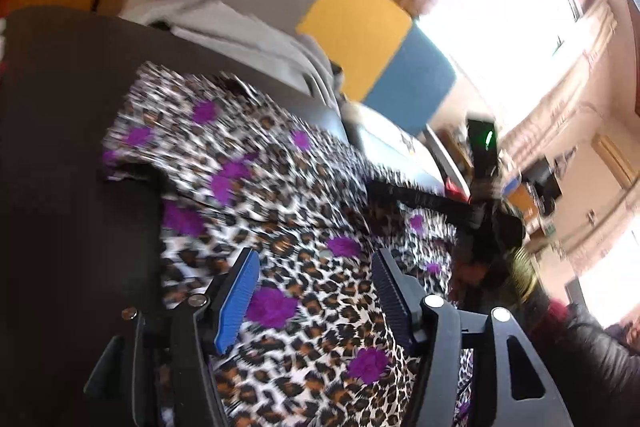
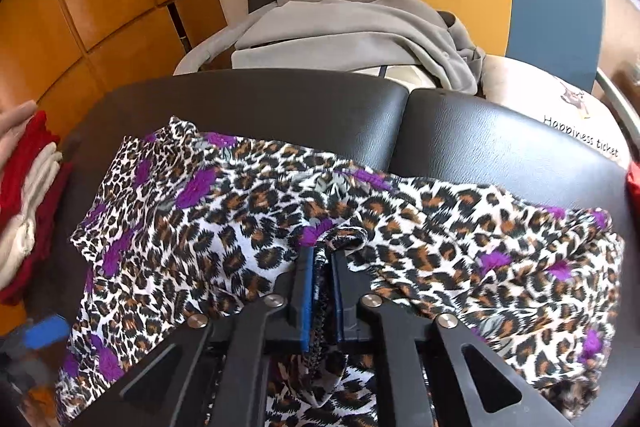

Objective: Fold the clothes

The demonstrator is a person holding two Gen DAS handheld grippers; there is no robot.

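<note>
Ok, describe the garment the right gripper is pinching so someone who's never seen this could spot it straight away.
Find the black padded surface in front of the grey, yellow and blue panels. Spread across it lies the leopard-print garment, pinched in the right gripper. Purple flowers over brown and black spots set it apart from the plain grey garment behind and the red and cream stack beside it.
</note>
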